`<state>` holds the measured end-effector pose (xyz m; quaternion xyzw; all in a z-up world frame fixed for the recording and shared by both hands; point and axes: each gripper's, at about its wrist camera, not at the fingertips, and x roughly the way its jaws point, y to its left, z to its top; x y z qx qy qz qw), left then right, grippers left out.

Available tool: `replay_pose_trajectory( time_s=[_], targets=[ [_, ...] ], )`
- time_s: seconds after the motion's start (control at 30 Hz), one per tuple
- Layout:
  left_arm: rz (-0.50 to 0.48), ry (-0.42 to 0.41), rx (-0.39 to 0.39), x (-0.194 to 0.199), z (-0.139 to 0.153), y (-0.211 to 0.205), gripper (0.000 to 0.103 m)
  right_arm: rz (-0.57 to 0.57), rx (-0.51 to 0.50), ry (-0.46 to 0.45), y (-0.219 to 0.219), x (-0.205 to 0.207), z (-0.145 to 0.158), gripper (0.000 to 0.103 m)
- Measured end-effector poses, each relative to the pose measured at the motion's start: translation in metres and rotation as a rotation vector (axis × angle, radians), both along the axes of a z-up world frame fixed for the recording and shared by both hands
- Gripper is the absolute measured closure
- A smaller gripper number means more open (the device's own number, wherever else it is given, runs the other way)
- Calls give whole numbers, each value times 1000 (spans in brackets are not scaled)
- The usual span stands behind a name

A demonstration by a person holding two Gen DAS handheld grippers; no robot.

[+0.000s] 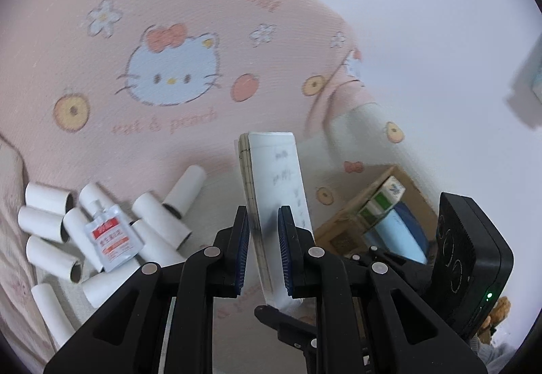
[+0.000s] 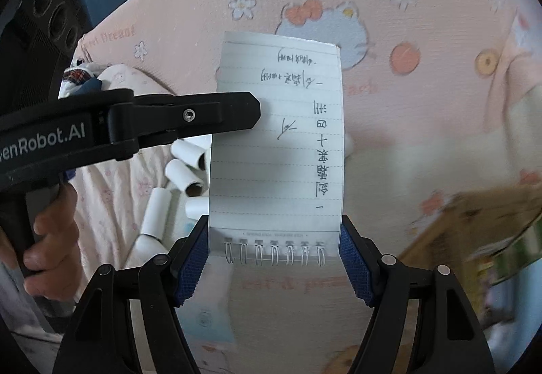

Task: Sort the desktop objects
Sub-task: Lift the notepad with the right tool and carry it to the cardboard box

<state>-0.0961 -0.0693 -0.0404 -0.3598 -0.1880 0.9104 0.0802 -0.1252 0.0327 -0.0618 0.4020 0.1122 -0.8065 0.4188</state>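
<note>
The notebook (image 2: 276,150) hangs in mid-air above the pink blanket (image 1: 101,86), pinched by both the left gripper (image 1: 263,252) and right gripper (image 2: 272,267); pulling them in different directions could tear pages or loosen one grip

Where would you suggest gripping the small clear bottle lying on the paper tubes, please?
Grip the bottle across its flat body, below the narrow neck, coming from above. It lies label-up on the paper tubes, so its two side edges are exposed, while the tubes crowd it from below.
</note>
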Motion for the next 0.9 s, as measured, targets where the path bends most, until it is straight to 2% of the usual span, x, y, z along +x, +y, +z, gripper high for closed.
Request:
replay_pose_trajectory(
  time_s=[0.17,0.23,0.33,0.43,0.63,0.73,0.83,0.9],
  targets=[
    [-1,33,38,-4,10,16,84,-36,-26,8,20,-6,11,32],
    [5,29,53,-6,8,23,84,-52,-34,-11,26,-8,10,32],
    [-8,14,75,-10,4,31,84,-74,-5,14,34,-5,7,32],
    [-25,3,77,-13,0,39,84,-88,3,-11,45,-7,3,32],
    [-57,8,68,-23,3,66,84,-129,22,1,65,-14,4,32],
    [-39,40,-6,-31,10,84,83,-135,-81,-57,81,-25,6,32],
    [-38,33,-9,-40,18,95,83,-171,-195,-150,100,-34,5,32],
    [-52,25,-29,-45,28,103,83,-177,-220,-163,104,-37,7,32]
  ],
)
